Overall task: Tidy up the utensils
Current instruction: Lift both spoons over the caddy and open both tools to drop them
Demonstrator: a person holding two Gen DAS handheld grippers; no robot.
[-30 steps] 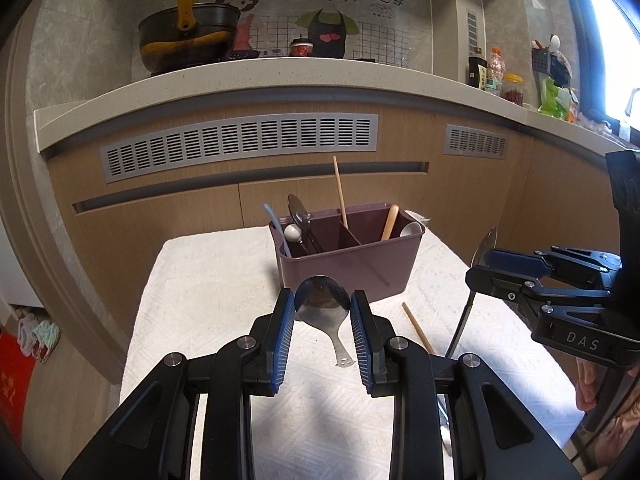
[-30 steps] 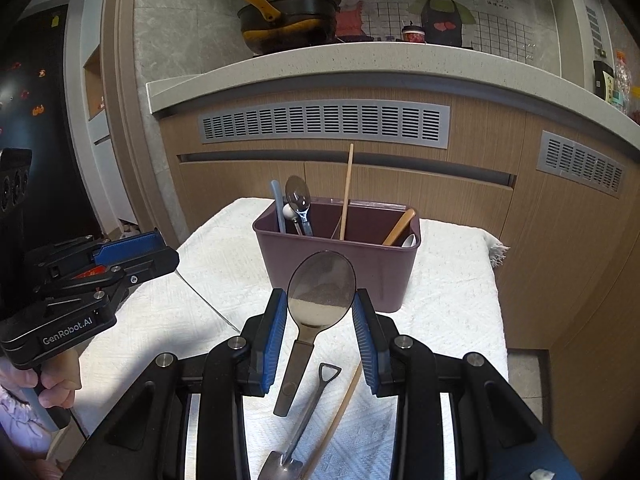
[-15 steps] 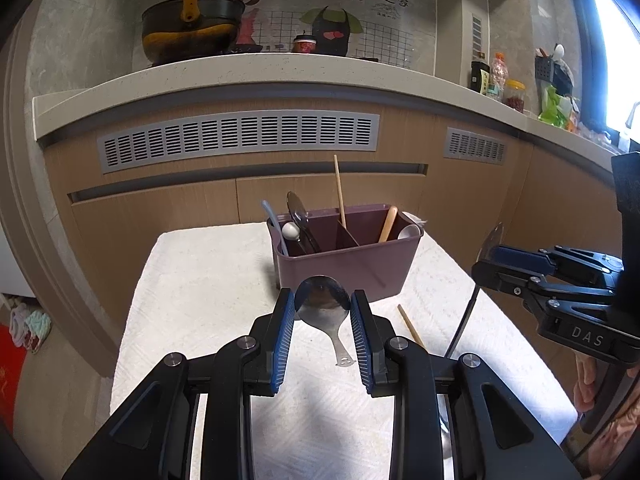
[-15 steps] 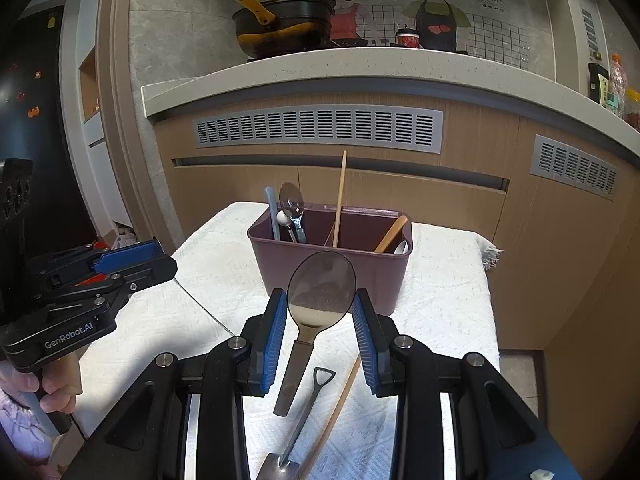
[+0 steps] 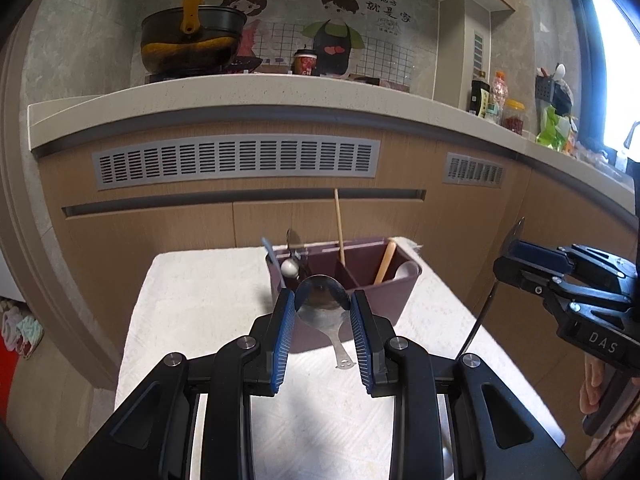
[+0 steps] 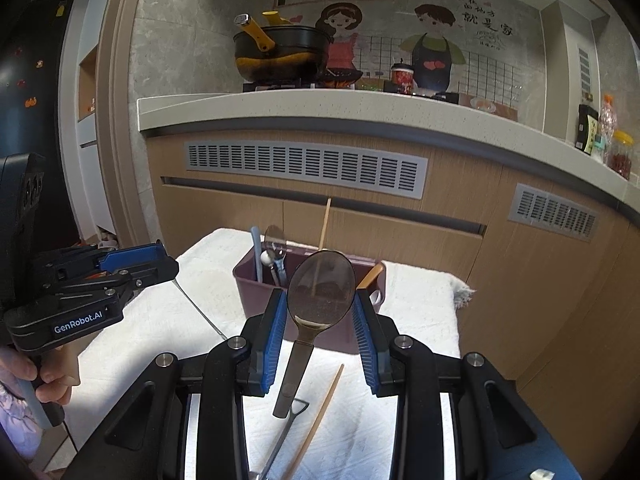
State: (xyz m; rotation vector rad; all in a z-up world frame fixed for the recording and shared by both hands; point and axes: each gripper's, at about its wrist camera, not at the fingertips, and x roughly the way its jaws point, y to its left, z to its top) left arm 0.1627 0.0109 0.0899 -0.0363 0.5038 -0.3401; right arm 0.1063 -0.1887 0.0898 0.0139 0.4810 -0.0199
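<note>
Over a towel-covered table (image 5: 208, 300) in a home kitchen, both grippers hang above the maroon utensil caddy (image 5: 394, 300) — each higher and farther back than a sec ago, so the caddy reads smaller and its open top is more exposed. That suggests the carry phase is ending and the drop-in comes next; neither spoon is stowed yet.

L gripper (image 5: 323, 322) has its blue pads pinching the bowl of a small steel spoon (image 5: 322, 304), handle dangling toward 5 o'clock, hang-hole at its tip. R gripper (image 6: 320, 318) clamps a bigger, darker serving spoon (image 6: 321, 290) by the bowl, handle pointing down toward 7 o'clock.

Caddy sits at 12 o'clock from both cams, divided into compartments: a blue-handled utensil (image 6: 256, 254) and steel pieces at its left end, one chopstick (image 5: 339, 226) standing near the middle, a wooden handle (image 5: 385, 262) and a white spoon (image 5: 406, 270) at right.

Left on the towel, seen from the R cam — a loose chopstick (image 6: 320, 412) and a shovel-handled utensil (image 6: 290, 424), at 6 o'clock.
</note>
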